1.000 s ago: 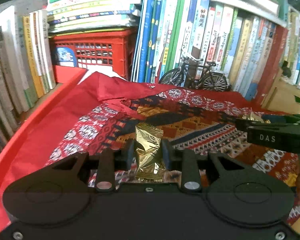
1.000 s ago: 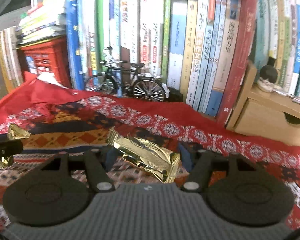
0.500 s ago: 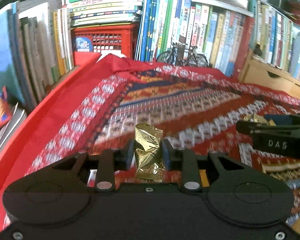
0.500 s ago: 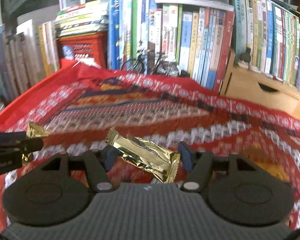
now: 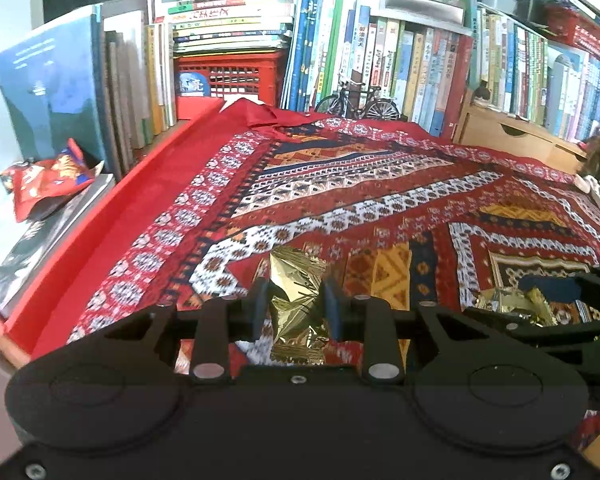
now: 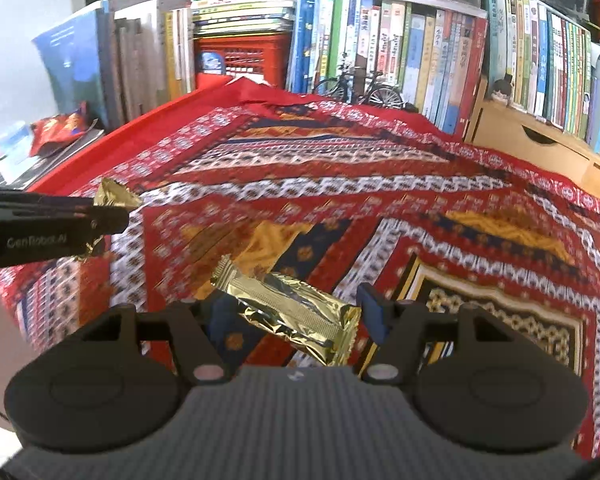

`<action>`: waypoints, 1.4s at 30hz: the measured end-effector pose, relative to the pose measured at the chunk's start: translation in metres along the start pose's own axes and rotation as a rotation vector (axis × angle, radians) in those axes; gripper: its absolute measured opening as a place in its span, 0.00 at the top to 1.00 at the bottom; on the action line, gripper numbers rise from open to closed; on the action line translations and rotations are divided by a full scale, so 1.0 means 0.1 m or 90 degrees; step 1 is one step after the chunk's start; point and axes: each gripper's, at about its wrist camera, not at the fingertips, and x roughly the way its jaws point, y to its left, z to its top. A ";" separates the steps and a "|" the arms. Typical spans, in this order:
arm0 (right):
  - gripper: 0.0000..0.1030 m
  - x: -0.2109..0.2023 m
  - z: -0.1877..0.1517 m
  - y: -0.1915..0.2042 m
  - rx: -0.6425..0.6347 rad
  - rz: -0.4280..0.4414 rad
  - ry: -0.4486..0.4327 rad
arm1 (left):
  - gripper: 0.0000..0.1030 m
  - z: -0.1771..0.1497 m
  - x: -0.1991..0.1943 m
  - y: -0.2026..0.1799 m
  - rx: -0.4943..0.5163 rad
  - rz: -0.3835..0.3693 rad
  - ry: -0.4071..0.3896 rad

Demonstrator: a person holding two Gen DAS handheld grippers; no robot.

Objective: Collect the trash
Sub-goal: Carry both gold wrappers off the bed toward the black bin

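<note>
— So, what is each gripper carrying right now?

— Nearest, the left gripper (image 5: 296, 310) is clamping a crumpled gold wrapper (image 5: 296, 300) between its pads, and the right gripper (image 6: 296, 312) is pinching a longer gold wrapper (image 6: 288, 312) end to end, its jaws standing wider around it.

— What is changing compared with a second ago?

— Both hands are pulling back from the bookshelf. The patterned cloth (image 5: 380, 200) is showing far more of itself below the wrappers, and the toy bicycle (image 5: 356, 100) and red crate (image 5: 228, 72) are shrinking into the distance.

— And for collecting the trash?

— Both pieces are looking picked and in transit; I judge a bin is the next stop, though none is showing. A red snack bag (image 5: 44, 180) is lying on the magazines at far left.
</note>
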 end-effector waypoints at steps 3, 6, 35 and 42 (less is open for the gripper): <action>0.34 -0.15 -0.11 0.10 0.005 0.005 -0.004 | 0.73 -0.11 -0.16 0.04 0.010 0.001 -0.004; 0.34 -0.28 -0.19 0.17 0.014 0.008 -0.008 | 0.73 -0.23 -0.31 0.07 0.017 0.002 -0.006; 0.32 -1.15 -1.31 1.04 0.026 0.031 0.034 | 0.73 -1.84 -1.26 0.26 0.055 -0.027 0.094; 0.32 -1.16 -1.36 1.14 0.018 0.038 0.036 | 0.73 -1.91 -1.26 0.25 0.062 -0.031 0.106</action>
